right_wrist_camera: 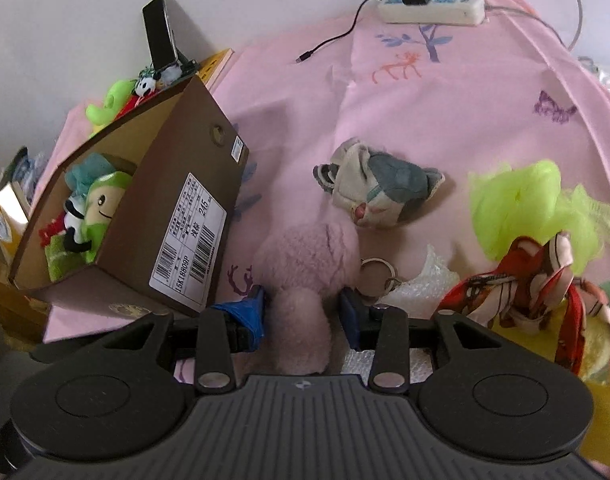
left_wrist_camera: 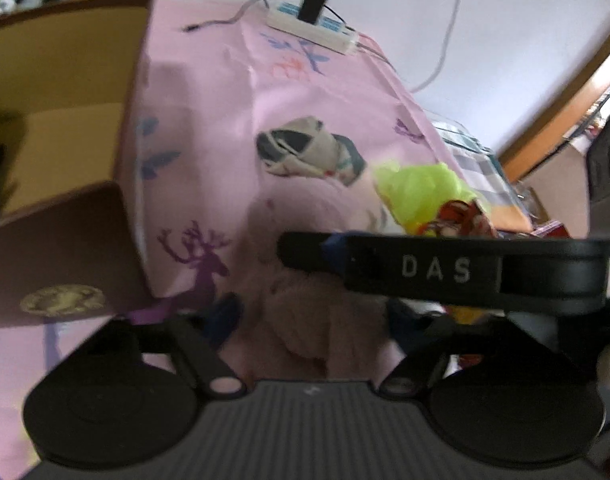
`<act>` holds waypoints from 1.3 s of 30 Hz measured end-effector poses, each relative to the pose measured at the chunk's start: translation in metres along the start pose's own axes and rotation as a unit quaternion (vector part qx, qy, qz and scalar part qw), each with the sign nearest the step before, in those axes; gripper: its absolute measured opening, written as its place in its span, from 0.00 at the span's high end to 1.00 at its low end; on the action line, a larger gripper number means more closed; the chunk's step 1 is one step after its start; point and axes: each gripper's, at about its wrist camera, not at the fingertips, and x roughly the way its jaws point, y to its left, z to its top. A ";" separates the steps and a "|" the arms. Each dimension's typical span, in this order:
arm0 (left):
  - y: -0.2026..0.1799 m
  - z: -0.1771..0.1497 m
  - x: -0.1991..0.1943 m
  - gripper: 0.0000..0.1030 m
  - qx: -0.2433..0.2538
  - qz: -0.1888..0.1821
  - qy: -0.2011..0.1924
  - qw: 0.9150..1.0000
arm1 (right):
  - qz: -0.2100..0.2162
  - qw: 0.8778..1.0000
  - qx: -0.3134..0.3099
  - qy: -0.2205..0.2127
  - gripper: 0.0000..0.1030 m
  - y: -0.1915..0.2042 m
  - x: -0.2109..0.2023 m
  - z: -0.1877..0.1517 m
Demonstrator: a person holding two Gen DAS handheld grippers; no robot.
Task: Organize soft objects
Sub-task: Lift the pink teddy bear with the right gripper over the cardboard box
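Right gripper (right_wrist_camera: 301,312): 2 blue pads are pressed against the narrow part of a fuzzy pink plush toy (right_wrist_camera: 309,252), lying on the pink printed cloth (right_wrist_camera: 465,112)
Left gripper (left_wrist_camera: 305,320): blurred; the same plush (left_wrist_camera: 325,320) is seen between its fingers, grip cannot be told
Open room: bare cloth is left between the brown cardboard box (right_wrist_camera: 193,208) and a grey-white fabric toy (right_wrist_camera: 377,190)
Right edge: neon-green mesh puff (right_wrist_camera: 521,204), well apart
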 end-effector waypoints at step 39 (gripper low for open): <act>-0.001 0.060 -0.166 0.55 0.115 0.075 -0.191 0.972 | 0.153 0.963 -0.141 -0.169 0.83 0.124 -0.079 0.041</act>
